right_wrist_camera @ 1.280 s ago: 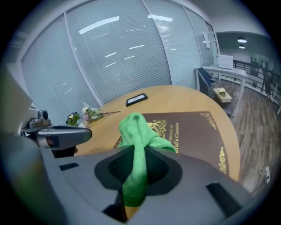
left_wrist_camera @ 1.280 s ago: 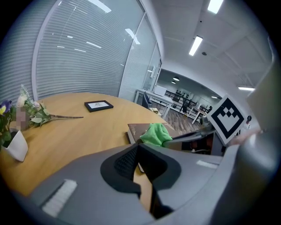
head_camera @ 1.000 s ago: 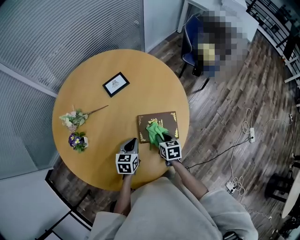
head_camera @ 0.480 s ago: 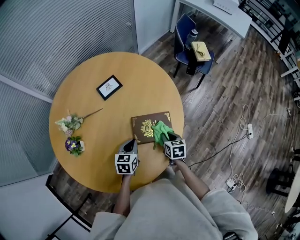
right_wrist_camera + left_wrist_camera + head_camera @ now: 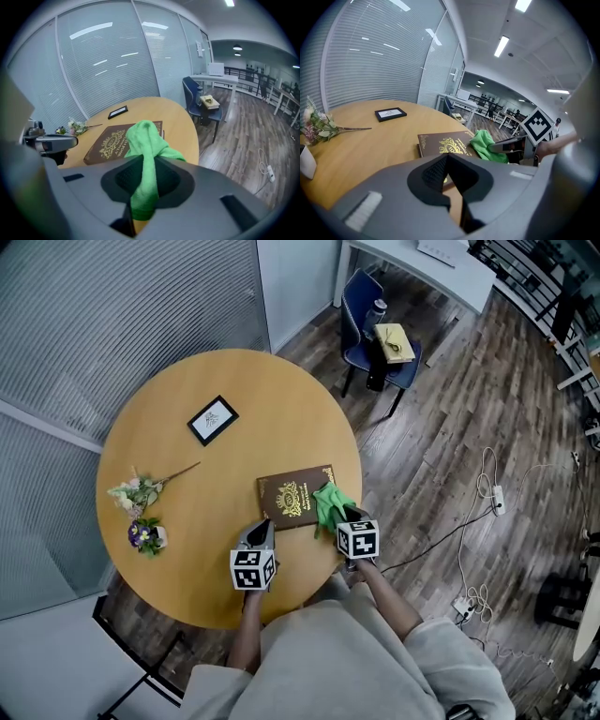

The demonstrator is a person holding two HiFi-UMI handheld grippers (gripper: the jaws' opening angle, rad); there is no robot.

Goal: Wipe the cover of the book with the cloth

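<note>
As the cloth lies now: the green cloth [image 5: 145, 140] is clamped by one end between the jaws of the right gripper [image 5: 344, 517]. Its loose end is bunched on the right-hand edge of the book [image 5: 292, 495], and part of it spills past that edge.
Book: it lies shut and flat, brown cover up with a gold emblem. It sits on the round wooden table [image 5: 187, 418], on the person's side and near the table's right rim.
Left gripper [image 5: 263, 527]: the jaws are pressed together with nothing between them. The tips are at the book's near left corner, but I cannot tell whether they bear on it.
Cloth, handling: it looks soft, light and limp, and folds over itself. A pinch at one end, as here, leaves a free wad to lay on the cover. It probably needs downward pressure to wipe rather than skim.
Book, handling: the hard cover looks stiff, smooth and fairly weighty. It could still slide on the polished table under a stroke. It is best steadied at a corner, clear of the wiping path.
Against a second ago: the cloth then lay over the emblem in the middle of the cover. Half a second ago it sat just right of the emblem. Now it is at the right edge and the emblem is bare.
Unchanged: the left gripper keeps to the same near left corner.
</note>
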